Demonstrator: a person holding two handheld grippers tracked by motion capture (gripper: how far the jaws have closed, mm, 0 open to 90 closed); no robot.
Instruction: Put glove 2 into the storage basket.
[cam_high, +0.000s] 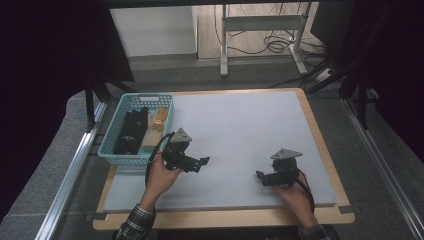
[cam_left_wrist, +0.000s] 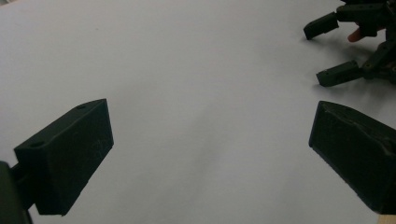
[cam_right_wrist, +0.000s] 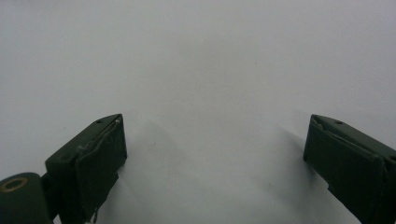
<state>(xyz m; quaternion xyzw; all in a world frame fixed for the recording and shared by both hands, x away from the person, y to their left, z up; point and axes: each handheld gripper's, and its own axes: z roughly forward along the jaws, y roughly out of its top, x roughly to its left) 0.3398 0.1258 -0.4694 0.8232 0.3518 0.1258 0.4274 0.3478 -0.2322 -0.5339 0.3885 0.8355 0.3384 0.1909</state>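
Observation:
My left gripper (cam_high: 202, 164) hovers low over the pale grey mat (cam_high: 240, 125), just right of a teal basket (cam_high: 148, 96), with its jaws pointing right. In the left gripper view the left gripper (cam_left_wrist: 210, 126) is open, with bare mat between its jaws. My right gripper (cam_high: 260, 178) is held near the mat's front right, jaws pointing left toward the other gripper. Its own view shows the right gripper (cam_right_wrist: 215, 135) open over plain mat. The right gripper (cam_left_wrist: 322, 51) also appears at the top right of the left gripper view, jaws apart.
The basket holds black parts (cam_high: 131, 131), a yellow piece (cam_high: 160, 119) and a beige piece (cam_high: 149, 137). The mat lies on a wooden tabletop (cam_high: 225, 217). Metal rails (cam_high: 70, 175) run along both sides. A desk frame and cables (cam_high: 270, 42) stand beyond the far edge.

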